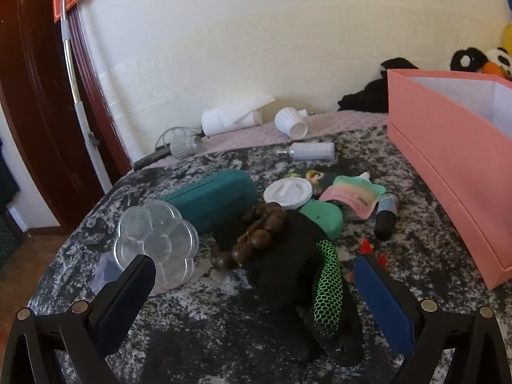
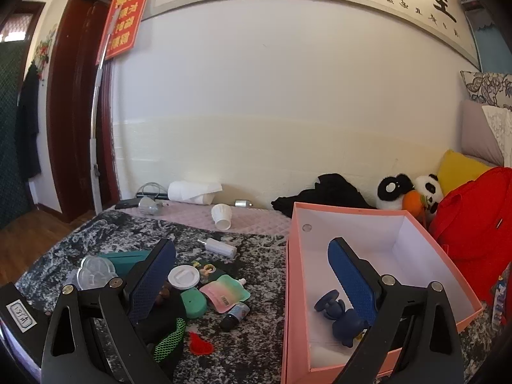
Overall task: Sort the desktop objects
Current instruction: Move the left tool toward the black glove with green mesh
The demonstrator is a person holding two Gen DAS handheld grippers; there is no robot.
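My left gripper (image 1: pixel 252 265) is open low over a heap on the marbled cloth: a black glove with green mesh (image 1: pixel 328 284), a string of brown wooden beads (image 1: pixel 256 236) and a clear flower-shaped box (image 1: pixel 156 243) by its left finger. Behind lie a teal case (image 1: pixel 211 198), a white lid (image 1: pixel 288 193), a green soap-shaped case (image 1: pixel 323 217), a pink-green pouch (image 1: pixel 355 196) and a small dark bottle (image 1: pixel 385 216). My right gripper (image 2: pixel 252 272) is open and empty above the pink box (image 2: pixel 289 288), where a dark blue toy figure (image 2: pixel 339 315) lies.
A red flat piece (image 2: pixel 200 345) lies near the glove. A white spray bottle (image 2: pixel 220 247), a paper cup (image 2: pixel 221 216), a tissue roll (image 2: pixel 192 192) and cables sit toward the wall. Plush pandas (image 2: pixel 409 192), black cloth and a red bag (image 2: pixel 476 224) crowd the right side.
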